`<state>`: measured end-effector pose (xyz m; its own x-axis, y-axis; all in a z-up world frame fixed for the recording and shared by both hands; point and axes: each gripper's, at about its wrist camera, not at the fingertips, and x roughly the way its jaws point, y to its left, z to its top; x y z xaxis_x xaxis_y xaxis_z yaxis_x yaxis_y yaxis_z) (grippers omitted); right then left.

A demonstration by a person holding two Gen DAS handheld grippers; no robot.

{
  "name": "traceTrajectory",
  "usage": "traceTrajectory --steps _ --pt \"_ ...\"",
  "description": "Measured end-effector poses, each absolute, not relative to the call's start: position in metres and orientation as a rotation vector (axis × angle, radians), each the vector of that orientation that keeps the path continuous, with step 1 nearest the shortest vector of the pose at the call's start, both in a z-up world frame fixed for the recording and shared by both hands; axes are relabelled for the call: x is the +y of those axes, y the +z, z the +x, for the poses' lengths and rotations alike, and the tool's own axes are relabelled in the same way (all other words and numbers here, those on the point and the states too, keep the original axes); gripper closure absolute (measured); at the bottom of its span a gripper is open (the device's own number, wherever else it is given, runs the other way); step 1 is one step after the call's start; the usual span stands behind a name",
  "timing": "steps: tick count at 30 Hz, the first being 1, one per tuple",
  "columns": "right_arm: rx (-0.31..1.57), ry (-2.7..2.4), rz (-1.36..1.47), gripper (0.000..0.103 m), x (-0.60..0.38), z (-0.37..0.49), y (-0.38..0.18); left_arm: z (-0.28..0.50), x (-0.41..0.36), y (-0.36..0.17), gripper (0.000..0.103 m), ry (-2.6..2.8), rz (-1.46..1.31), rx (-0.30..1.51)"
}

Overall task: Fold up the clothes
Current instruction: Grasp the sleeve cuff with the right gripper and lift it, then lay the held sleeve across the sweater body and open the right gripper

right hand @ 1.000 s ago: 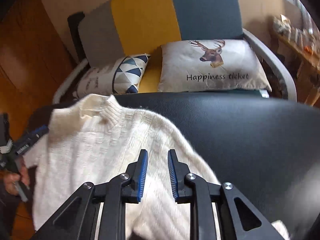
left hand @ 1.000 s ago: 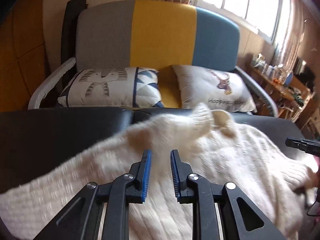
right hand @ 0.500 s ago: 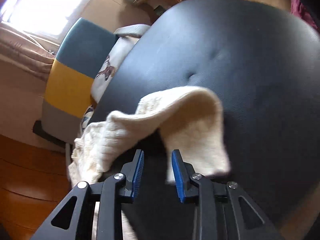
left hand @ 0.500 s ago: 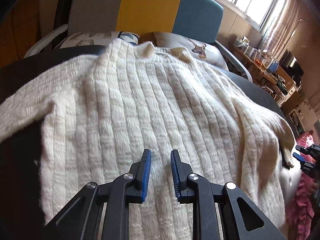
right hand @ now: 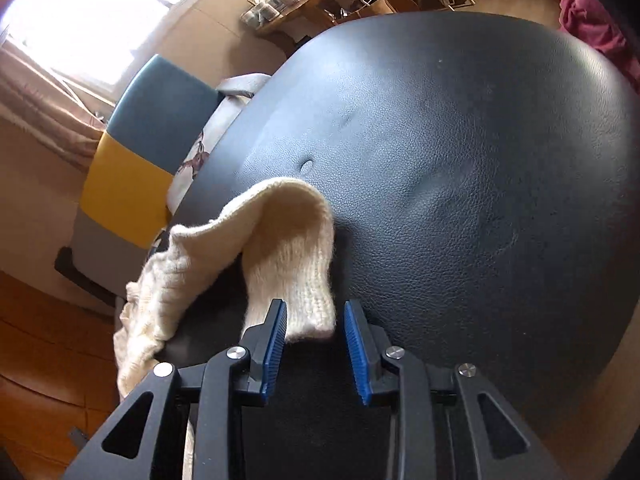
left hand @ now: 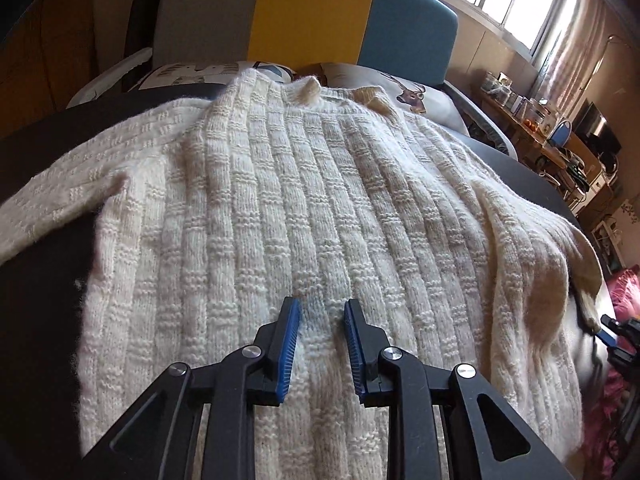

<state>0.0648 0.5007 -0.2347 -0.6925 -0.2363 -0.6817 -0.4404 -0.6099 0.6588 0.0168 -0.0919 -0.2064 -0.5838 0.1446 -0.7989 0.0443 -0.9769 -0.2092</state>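
Observation:
A cream ribbed knit sweater (left hand: 304, 200) lies spread flat on the black padded table (left hand: 40, 320), collar toward the sofa. My left gripper (left hand: 322, 320) hovers over its lower middle. Its jaws are opening, still narrow, with the knit lying under the gap and not pinched. In the right wrist view one sleeve (right hand: 288, 248) arches up and its cuff hangs down between the blue pads of my right gripper (right hand: 315, 306). Those pads stand apart and do not press the cuff. The right gripper's tip (left hand: 606, 330) also shows at the sleeve end in the left wrist view.
Behind the table is a sofa with a grey, yellow and blue back (left hand: 312, 12) and printed pillows (left hand: 420, 96). A cluttered wooden desk (left hand: 540, 132) stands at the right wall. Pink cloth (right hand: 588, 20) lies beyond the table's far edge, and bare black table (right hand: 460, 160) stretches right of the sleeve.
The sweater went from moving and bunched to lying flat. My left gripper moved over its body. My right gripper rolled, swung to the sleeve cuff, closed in on it and widened its jaws.

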Motion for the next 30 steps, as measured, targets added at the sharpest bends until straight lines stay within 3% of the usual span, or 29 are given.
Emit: traceTrajectory --steps 4,6,11,14,18,22,25,30 --pt "1.529 2.406 -1.031 0.072 0.506 0.057 -0.249 0.015 -0.091 -0.208 0.076 2.731 -1.402 -0.315" --pt "1.486 2.433 -1.047 0.072 0.501 0.046 -0.247 0.015 -0.090 -0.208 0.074 2.733 -1.398 -0.315" --pt "1.115 2.563 -1.191 0.072 0.476 0.024 -0.232 0.015 -0.091 -0.209 0.070 2.727 -1.384 -0.320" --pt "0.742 2.574 -1.318 0.095 0.459 0.013 -0.218 0.016 -0.093 -0.209 0.069 2.711 -1.378 -0.340" --pt "0.147 2.612 -1.306 0.096 0.432 0.012 -0.175 0.016 -0.094 -0.207 0.068 2.687 -1.385 -0.336" --pt "-0.171 2.609 -1.167 0.096 0.439 0.025 -0.104 0.014 -0.095 -0.206 0.065 2.645 -1.404 -0.330" --pt "-0.244 2.566 -1.177 0.096 0.458 0.024 -0.078 0.015 -0.093 -0.205 0.060 2.622 -1.410 -0.297" --pt "-0.110 2.457 -1.397 0.096 0.504 -0.011 -0.116 0.014 -0.089 -0.203 0.054 2.605 -1.424 -0.231"
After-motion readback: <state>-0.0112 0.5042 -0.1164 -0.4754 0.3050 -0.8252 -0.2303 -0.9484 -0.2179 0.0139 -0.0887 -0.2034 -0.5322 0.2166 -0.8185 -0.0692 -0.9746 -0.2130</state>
